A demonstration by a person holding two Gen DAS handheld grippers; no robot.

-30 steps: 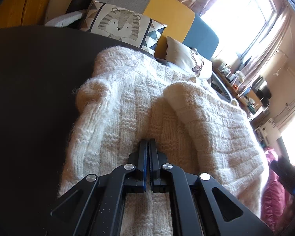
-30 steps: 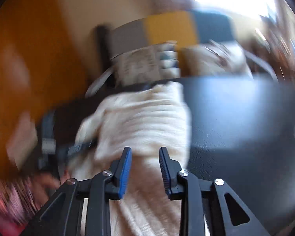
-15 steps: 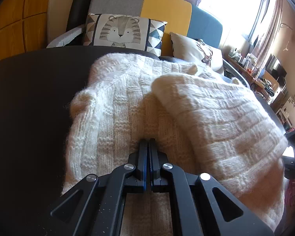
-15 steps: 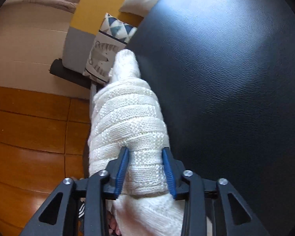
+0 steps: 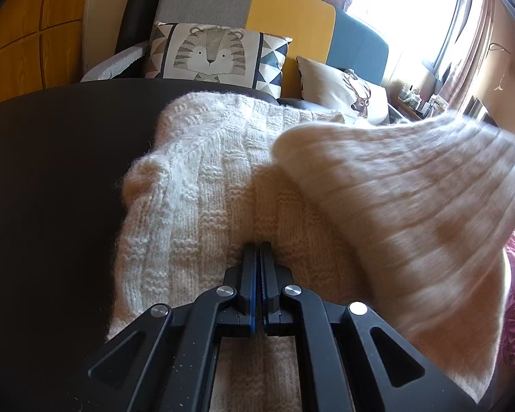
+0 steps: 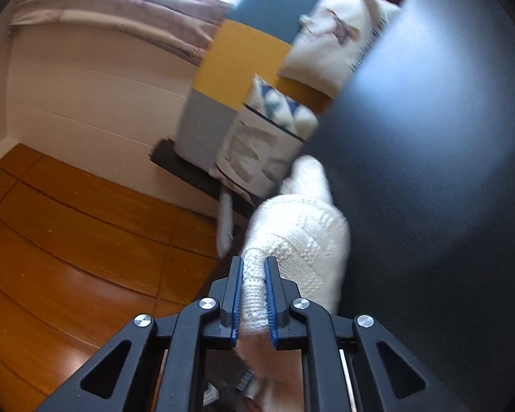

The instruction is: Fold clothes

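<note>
My right gripper (image 6: 254,295) has just been closing and now pinches a fold of the cream chunky-knit sweater (image 5: 223,185) lying on the dark worktop (image 5: 51,171). My left gripper (image 5: 258,264), fully closed, pins its middle. I'd carry the lifted side across smoothly, aligning the edges.

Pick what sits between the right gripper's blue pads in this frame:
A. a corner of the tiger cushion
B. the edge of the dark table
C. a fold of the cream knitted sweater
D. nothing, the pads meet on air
C: in the right wrist view the right gripper has just been closing, and a bunched fold of the cream knitted sweater fills the gap between its pads, lifted off the dark table.
</note>
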